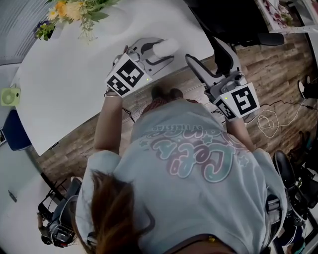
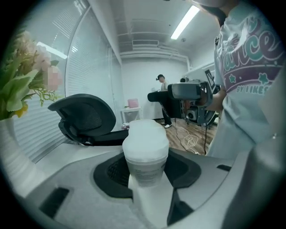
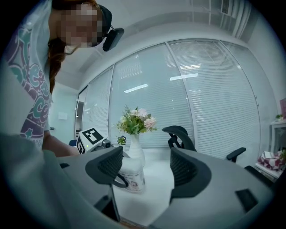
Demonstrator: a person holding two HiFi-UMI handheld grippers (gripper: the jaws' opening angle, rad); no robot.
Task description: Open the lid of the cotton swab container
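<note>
The cotton swab container is a small cylinder with a frosted white lid and a printed label. It stands upright between the black pads of my left gripper, which is shut on its body. In the head view the left gripper holds the container over the near edge of the white table. My right gripper hangs just to the right, off the table, open and with nothing between its jaws. In the right gripper view the container shows partly behind the left jaw of the right gripper.
A white vase of flowers stands at the table's far side. A black office chair stands beyond the table. A small green object lies at the table's left edge. Cables lie on the wooden floor.
</note>
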